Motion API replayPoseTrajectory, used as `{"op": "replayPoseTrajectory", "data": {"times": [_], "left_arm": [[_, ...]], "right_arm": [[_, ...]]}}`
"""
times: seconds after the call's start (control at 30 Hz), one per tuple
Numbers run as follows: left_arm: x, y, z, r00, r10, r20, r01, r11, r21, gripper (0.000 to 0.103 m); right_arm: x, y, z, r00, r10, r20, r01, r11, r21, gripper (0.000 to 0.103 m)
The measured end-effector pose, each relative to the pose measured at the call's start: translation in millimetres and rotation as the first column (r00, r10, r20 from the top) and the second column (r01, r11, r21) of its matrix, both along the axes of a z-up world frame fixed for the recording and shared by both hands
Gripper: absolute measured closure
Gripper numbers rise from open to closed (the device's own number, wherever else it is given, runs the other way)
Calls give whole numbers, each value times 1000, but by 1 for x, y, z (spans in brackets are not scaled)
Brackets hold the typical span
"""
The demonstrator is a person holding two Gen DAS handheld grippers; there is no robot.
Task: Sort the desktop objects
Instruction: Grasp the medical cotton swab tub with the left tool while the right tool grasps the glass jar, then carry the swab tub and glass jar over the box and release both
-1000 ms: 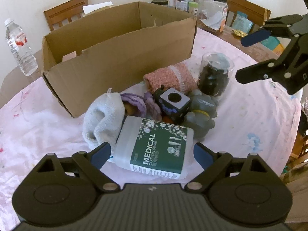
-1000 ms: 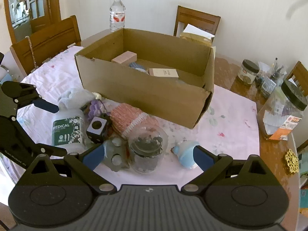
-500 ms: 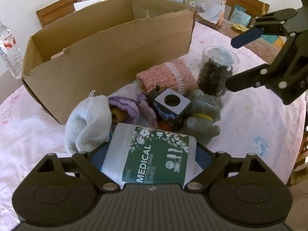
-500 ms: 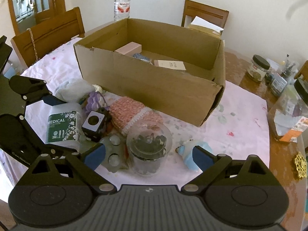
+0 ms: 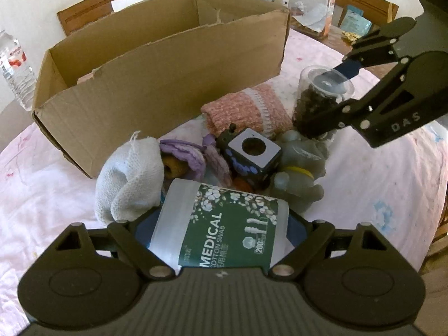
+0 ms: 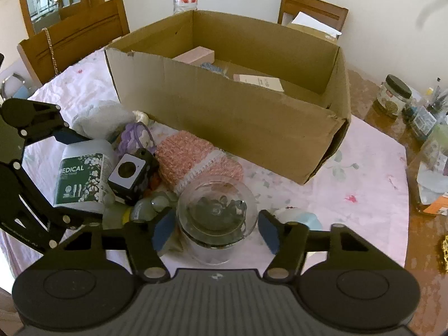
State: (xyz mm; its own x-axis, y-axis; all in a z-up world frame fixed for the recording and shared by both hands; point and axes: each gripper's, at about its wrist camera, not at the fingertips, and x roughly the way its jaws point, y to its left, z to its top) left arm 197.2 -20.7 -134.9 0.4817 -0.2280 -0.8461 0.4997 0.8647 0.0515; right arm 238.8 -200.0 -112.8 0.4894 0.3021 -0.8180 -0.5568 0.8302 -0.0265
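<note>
Since a second ago both my grippers have dropped onto their targets. From the left wrist view, the left gripper (image 5: 221, 224) points steeply down, fingers closing on the cotton swab tub (image 5: 224, 224) at lower centre, pads against its sides; the right gripper (image 5: 330, 98) straddles the clear jar (image 5: 319, 95) at upper right. From the right wrist view, the right gripper (image 6: 215, 229) has fingers closing around the jar (image 6: 217, 215), a sliver of gap remaining. Only this view shows inside the cardboard box (image 6: 238, 114): a pink box (image 6: 196, 54) and a card.
</note>
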Motion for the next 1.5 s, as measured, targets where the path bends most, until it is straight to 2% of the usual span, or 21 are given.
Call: {"op": "replayPoseTrajectory", "data": {"times": [0.1, 0.37, 0.67, 1.07, 1.33, 1.5], "left_arm": [[-2, 1, 1, 1000, -5, -7, 5, 1000, 5, 14], [-9, 1, 12, 1000, -24, -9, 24, 1000, -13, 15], [-11, 5, 45, 1000, -25, 13, 26, 999, -21, 14], [4, 5, 96, 994, -8, 112, 14, 999, -51, 14], [29, 2, 125, 981, -7, 194, 17, 999, -50, 14], [53, 1, 137, 973, 6, 232, 7, 998, -55, 14]], "right_arm": [[1, 0, 0, 1000, 2, -4, -2, 1000, 5, 43], [-1, -2, 6, 1000, 11, 8, -11, 1000, -15, 44], [-6, -3, 34, 998, 60, 32, -59, 998, -20, 44], [-3, 1, 80, 986, 127, 106, -123, 991, -46, 44], [16, 4, 111, 980, 137, 144, -132, 990, -40, 44], [33, 8, 122, 974, 141, 175, -132, 989, -67, 44]]}}
